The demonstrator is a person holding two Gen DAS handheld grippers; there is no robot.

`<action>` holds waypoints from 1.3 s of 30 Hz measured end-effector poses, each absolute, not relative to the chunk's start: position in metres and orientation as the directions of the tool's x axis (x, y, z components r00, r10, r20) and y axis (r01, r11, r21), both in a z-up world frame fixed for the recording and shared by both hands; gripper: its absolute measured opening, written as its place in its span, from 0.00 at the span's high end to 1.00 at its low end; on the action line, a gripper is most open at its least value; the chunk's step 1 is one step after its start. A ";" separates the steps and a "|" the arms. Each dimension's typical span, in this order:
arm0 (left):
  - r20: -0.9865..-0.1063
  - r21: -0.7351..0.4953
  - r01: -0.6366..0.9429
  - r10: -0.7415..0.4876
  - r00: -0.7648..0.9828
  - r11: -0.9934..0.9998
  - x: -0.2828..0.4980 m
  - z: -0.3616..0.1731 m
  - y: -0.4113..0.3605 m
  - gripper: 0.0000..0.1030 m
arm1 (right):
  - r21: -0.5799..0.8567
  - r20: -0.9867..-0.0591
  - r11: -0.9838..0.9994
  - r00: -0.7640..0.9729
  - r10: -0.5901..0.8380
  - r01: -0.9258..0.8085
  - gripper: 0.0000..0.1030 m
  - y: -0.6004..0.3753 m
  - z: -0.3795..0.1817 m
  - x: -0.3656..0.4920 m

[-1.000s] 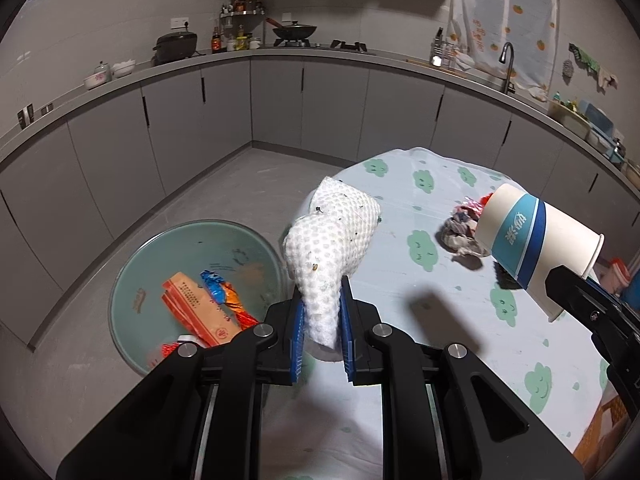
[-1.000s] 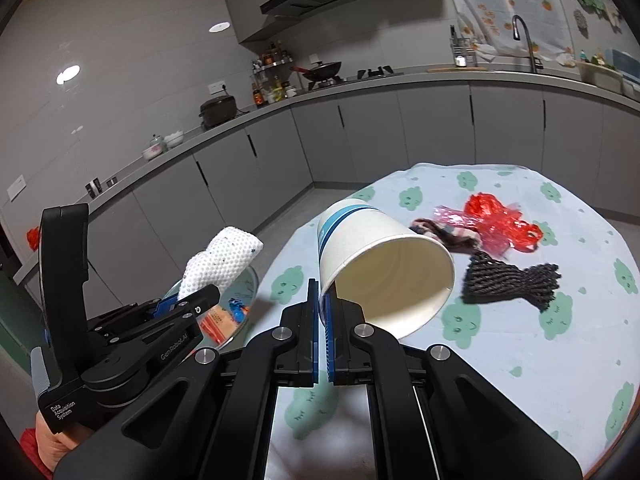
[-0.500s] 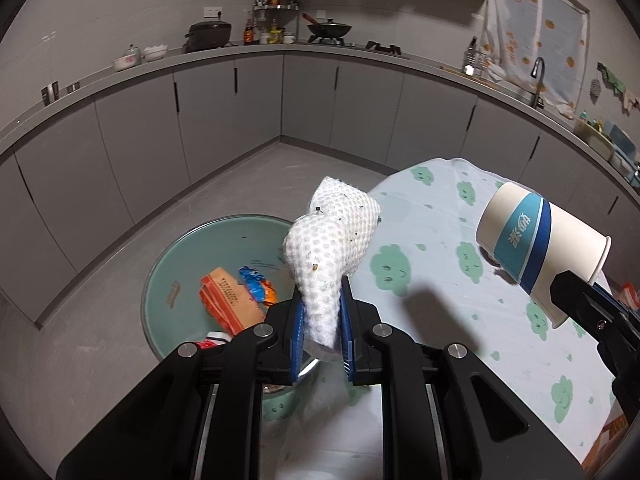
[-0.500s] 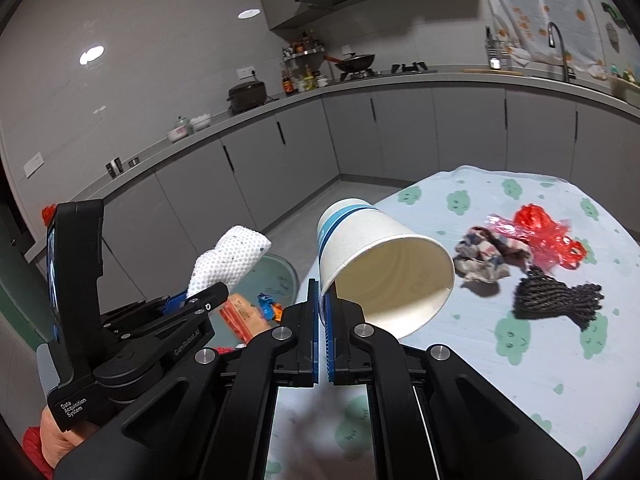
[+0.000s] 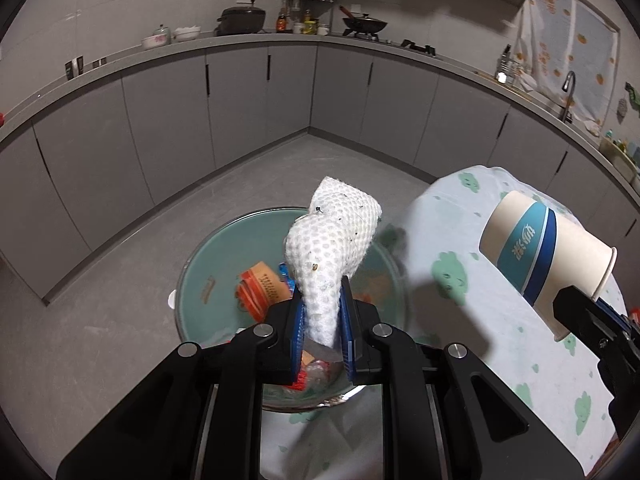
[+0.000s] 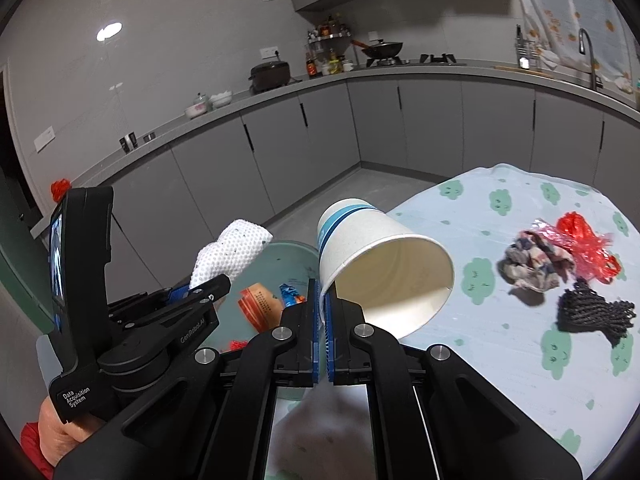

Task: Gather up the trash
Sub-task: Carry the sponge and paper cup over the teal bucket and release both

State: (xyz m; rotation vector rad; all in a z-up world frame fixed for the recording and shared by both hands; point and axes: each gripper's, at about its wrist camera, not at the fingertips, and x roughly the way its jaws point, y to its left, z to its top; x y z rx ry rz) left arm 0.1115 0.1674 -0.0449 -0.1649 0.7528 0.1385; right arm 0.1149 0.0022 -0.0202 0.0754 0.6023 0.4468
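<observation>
left gripper [image 5: 322, 330] clamped on the white foam net [image 5: 332, 252], net standing up between the blue pads. a second ago it hung over the table's edge with the bin off to the left; now it sits right above the bin [image 5: 192, 276], net over the teal interior. bin holds an orange box [image 5: 260, 288] and a blue wrapper [image 6: 290, 294]. right gripper [image 6: 322, 326] pinched on the rim of the cup [image 6: 380, 264], cup tilted, mouth toward the camera, same grip as before; it has come closer to the bin too, near the edge of the table [image 6: 500, 344]. on the table, well apart from the cup: grey wad [image 6: 534, 266], red plastic [image 6: 584, 240], black net [image 6: 592, 312].
</observation>
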 end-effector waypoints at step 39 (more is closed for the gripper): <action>-0.797 -0.083 -0.306 0.121 0.591 0.948 0.159 -0.112 0.235 0.85 | 0.221 -0.675 0.865 0.569 0.470 -0.452 0.96 0.092 -0.080 0.179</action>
